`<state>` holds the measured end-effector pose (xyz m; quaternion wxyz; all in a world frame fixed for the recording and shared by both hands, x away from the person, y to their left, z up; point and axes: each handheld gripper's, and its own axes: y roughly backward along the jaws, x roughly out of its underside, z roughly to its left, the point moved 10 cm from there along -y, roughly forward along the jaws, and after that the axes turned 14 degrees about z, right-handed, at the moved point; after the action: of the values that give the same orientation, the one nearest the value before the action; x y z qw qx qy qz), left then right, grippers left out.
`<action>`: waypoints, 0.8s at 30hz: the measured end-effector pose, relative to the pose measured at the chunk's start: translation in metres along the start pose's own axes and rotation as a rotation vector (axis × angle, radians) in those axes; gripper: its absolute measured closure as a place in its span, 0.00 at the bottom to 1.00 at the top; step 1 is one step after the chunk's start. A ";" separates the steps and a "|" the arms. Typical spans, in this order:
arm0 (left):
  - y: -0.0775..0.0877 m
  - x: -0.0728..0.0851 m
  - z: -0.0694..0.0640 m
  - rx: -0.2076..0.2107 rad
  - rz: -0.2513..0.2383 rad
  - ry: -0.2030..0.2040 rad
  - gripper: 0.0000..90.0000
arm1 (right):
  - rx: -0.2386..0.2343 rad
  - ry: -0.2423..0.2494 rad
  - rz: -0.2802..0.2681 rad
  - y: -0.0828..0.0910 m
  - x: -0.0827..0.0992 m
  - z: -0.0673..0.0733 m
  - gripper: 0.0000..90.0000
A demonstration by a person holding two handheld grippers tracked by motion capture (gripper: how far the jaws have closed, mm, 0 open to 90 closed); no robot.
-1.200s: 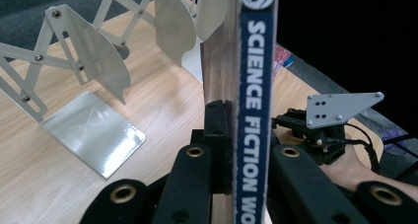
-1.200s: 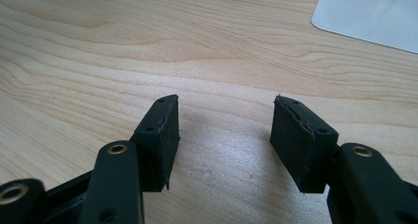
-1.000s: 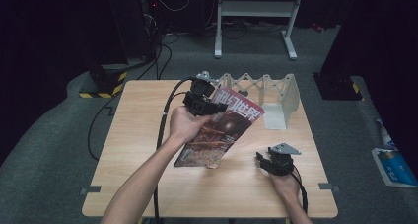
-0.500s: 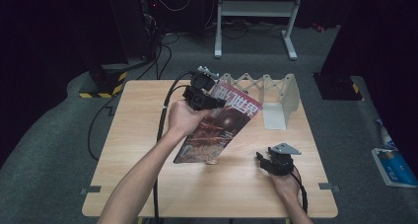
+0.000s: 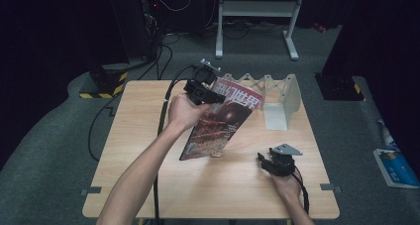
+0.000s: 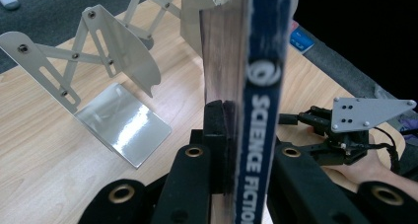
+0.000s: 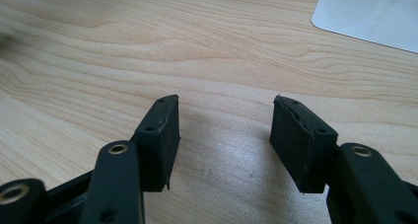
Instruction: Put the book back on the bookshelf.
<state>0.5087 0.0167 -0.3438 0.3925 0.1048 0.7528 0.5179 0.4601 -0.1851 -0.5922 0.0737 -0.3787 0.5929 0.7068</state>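
A magazine (image 5: 220, 121) with a red cover stands tilted, its lower edge on the wooden table (image 5: 143, 136) and its top toward the far side. My left gripper (image 5: 205, 91) is shut on its upper left edge. In the left gripper view the blue spine (image 6: 261, 86) reading "SCIENCE FICTION" sits clamped in the left gripper (image 6: 229, 115). My right gripper (image 5: 261, 159) rests near the table's front right. It is open with nothing between its pads (image 7: 224, 135) and also appears beyond the spine (image 6: 296, 119).
A white metal expanding book rack (image 5: 277, 93) stands at the table's far right edge, just behind the magazine (image 6: 118, 66); its flat base plate (image 7: 369, 12) lies ahead of the right gripper. Cables and a stand are on the floor beyond.
The left hand has shifted slightly toward the far side with the magazine, raising its top edge a little. The right gripper has stayed where it was.
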 end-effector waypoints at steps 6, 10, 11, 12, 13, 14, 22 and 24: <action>-0.001 -0.003 0.005 0.001 0.010 0.012 0.92 | 0.001 0.000 0.001 0.000 0.000 0.000 0.49; -0.001 -0.006 0.009 -0.001 0.017 0.022 0.92 | 0.002 -0.001 0.001 0.000 0.000 0.000 0.49; -0.002 -0.007 0.010 -0.005 0.018 0.027 0.92 | 0.002 -0.001 0.001 0.000 0.000 0.000 0.49; -0.002 -0.007 0.011 -0.004 0.022 0.031 0.92 | 0.001 -0.001 0.002 0.000 0.000 0.000 0.49; -0.002 -0.008 0.013 -0.009 0.025 0.032 0.92 | 0.002 -0.001 0.001 0.000 0.000 0.000 0.49; -0.002 -0.008 0.014 -0.011 0.029 0.034 0.92 | 0.002 -0.001 0.001 0.000 0.000 0.000 0.49; -0.002 -0.013 0.027 -0.031 0.034 0.066 0.91 | 0.006 -0.001 0.000 0.000 0.001 0.000 0.49; -0.003 -0.013 0.031 -0.039 0.037 0.073 0.92 | 0.007 -0.001 0.001 0.000 0.001 0.000 0.49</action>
<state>0.5395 0.0292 -0.3453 0.3570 0.0919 0.7543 0.5433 0.4593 -0.1856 -0.5924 0.0751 -0.3780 0.5954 0.7050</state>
